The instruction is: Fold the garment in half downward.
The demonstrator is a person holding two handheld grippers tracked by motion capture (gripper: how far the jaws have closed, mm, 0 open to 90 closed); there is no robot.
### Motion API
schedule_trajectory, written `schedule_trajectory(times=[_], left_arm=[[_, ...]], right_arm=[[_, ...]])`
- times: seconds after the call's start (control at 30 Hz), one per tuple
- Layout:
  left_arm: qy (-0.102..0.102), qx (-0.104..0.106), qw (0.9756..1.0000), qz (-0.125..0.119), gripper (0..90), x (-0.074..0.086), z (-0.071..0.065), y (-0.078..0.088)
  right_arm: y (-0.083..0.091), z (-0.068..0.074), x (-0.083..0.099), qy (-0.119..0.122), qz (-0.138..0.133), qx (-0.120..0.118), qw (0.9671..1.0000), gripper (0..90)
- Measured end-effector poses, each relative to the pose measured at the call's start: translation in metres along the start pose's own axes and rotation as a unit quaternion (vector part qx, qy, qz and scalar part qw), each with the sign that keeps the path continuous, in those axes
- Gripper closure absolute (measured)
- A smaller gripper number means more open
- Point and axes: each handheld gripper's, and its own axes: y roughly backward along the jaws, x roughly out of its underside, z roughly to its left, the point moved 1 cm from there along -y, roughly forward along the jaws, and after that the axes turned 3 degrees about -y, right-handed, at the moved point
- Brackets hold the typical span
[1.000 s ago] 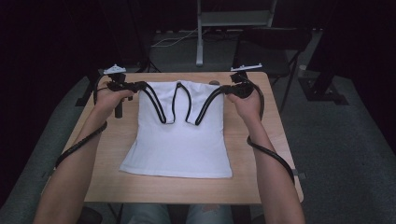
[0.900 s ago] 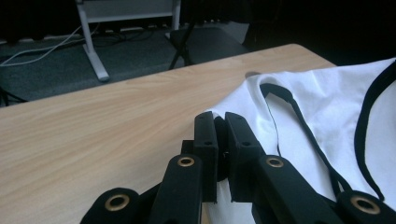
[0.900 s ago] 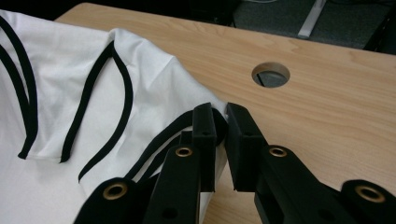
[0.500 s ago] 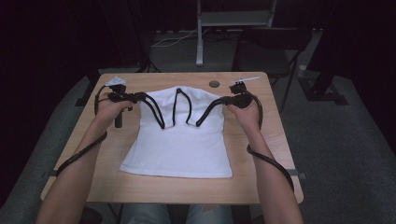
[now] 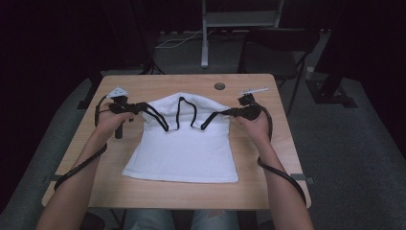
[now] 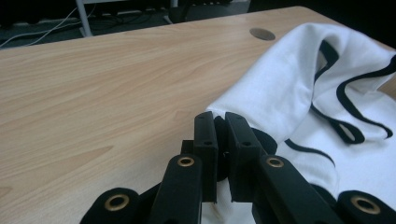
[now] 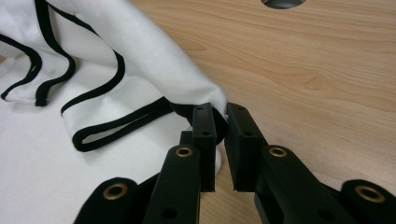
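A: Jaws first; the left gripper is clamped on the white fabric of the tank top at its upper left corner, a pinch of cloth squeezed between the black pads; the right gripper is likewise closed on the opposite corner, where the black-trimmed strap meets the white cloth.

B: And the garment itself?

A: It lies in the middle of the wooden table, hem toward the person; the lower part rests flat on the wood, while the top edge is held up between the two grippers and bows back, the black straps hanging in loops across the front.

B: Which step, would you say?

A: Folding, I judge; the strap end is being carried toward the hem; the fold is not yet laid, since the raised edge sits well short of the bottom.

B: Next move?

A: Probably both hands bringing the corners level and together toward the hem, keeping the edge taut so the straps do not bunch underneath; only then should the jaws let go.

B: Anything else on the table?

A: A round cable hole near the far edge.
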Motion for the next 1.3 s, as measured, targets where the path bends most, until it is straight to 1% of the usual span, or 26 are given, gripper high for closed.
schedule_trajectory(times=[0.1, 0.2, 0.3, 0.43, 0.5, 0.67, 0.77, 0.83, 0.93, 0.97, 1.13, 1.2, 1.3], left_arm=[[-0.006, 0.000, 1.0000, 0.001, 84.5, 0.003, -0.002, 0.002], [-0.018, 0.000, 0.9998, 0.002, 84.5, 0.005, -0.006, 0.005], [-0.029, -0.005, 0.9996, 0.002, 84.5, 0.006, -0.008, 0.008], [-0.035, -0.007, 0.9994, -0.003, 84.6, 0.008, -0.009, 0.015], [-0.039, -0.007, 0.9992, -0.006, 84.5, 0.008, -0.010, 0.018], [-0.050, -0.008, 0.9987, -0.010, 84.5, 0.008, -0.013, 0.025], [-0.060, -0.010, 0.9981, -0.005, 84.5, 0.010, -0.015, 0.028], [-0.066, -0.009, 0.9978, -0.004, 84.5, 0.011, -0.016, 0.030], [-0.080, -0.007, 0.9968, -0.002, 84.5, 0.013, -0.018, 0.033], [-0.081, -0.007, 0.9967, -0.001, 84.5, 0.013, -0.019, 0.033], [-0.099, -0.008, 0.9951, 0.002, 84.5, 0.016, -0.023, 0.037], [-0.109, -0.007, 0.9941, -0.001, 84.5, 0.015, -0.026, 0.039], [-0.116, -0.004, 0.9933, -0.005, 84.5, 0.015, -0.028, 0.042]], right_arm=[[0.003, 0.002, 0.002, 0.008, -0.002, -0.005, 1.0000, 83.1], [0.005, 0.005, 0.005, 0.017, -0.001, -0.004, 0.9998, 83.1], [0.006, 0.007, 0.008, 0.026, 0.000, -0.001, 0.9997, 83.1], [0.012, 0.011, 0.010, 0.040, -0.005, -0.001, 0.9992, 83.1], [0.014, 0.014, 0.011, 0.054, -0.005, 0.003, 0.9985, 83.1], [0.019, 0.020, 0.012, 0.070, -0.005, 0.004, 0.9975, 83.1], [0.021, 0.024, 0.012, 0.081, -0.006, 0.008, 0.9967, 83.1], [0.023, 0.026, 0.013, 0.094, -0.004, 0.012, 0.9955, 83.1], [0.025, 0.029, 0.015, 0.103, -0.001, 0.013, 0.9946, 83.2], [0.026, 0.029, 0.016, 0.106, 0.001, 0.015, 0.9942, 83.1], [0.029, 0.031, 0.019, 0.112, 0.002, 0.013, 0.9936, 83.2], [0.031, 0.032, 0.020, 0.116, 0.001, 0.013, 0.9932, 83.2], [0.033, 0.033, 0.021, 0.120, 0.000, 0.012, 0.9927, 83.3]])
